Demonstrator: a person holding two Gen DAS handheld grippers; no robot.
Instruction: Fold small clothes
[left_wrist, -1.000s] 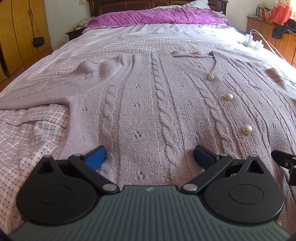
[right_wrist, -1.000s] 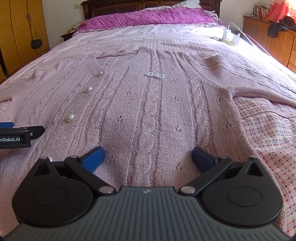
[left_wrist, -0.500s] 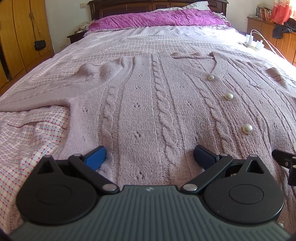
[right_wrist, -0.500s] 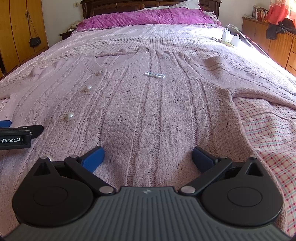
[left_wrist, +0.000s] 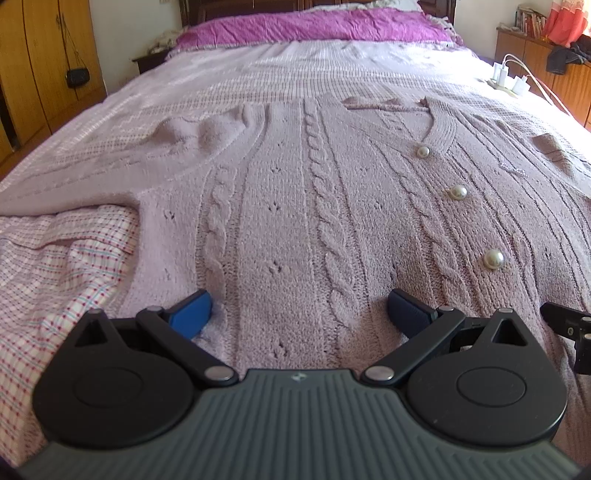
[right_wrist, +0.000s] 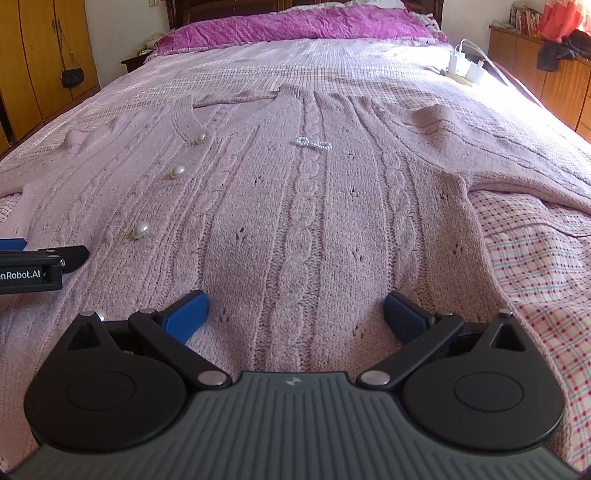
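Bed (left_wrist: 66, 266) with checked sheet; pink cardigan (left_wrist: 295, 206) spread flat ahead of jaws; left gripper (left_wrist: 299, 314), right gripper (right_wrist: 295, 314) wide open, empty, at hem; next: pinch hem, fold upward

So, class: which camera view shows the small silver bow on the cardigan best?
The right wrist view: the silver bow lies near centre, its shape clear. The left wrist view shows it only as a faint sparkle near the right edge.
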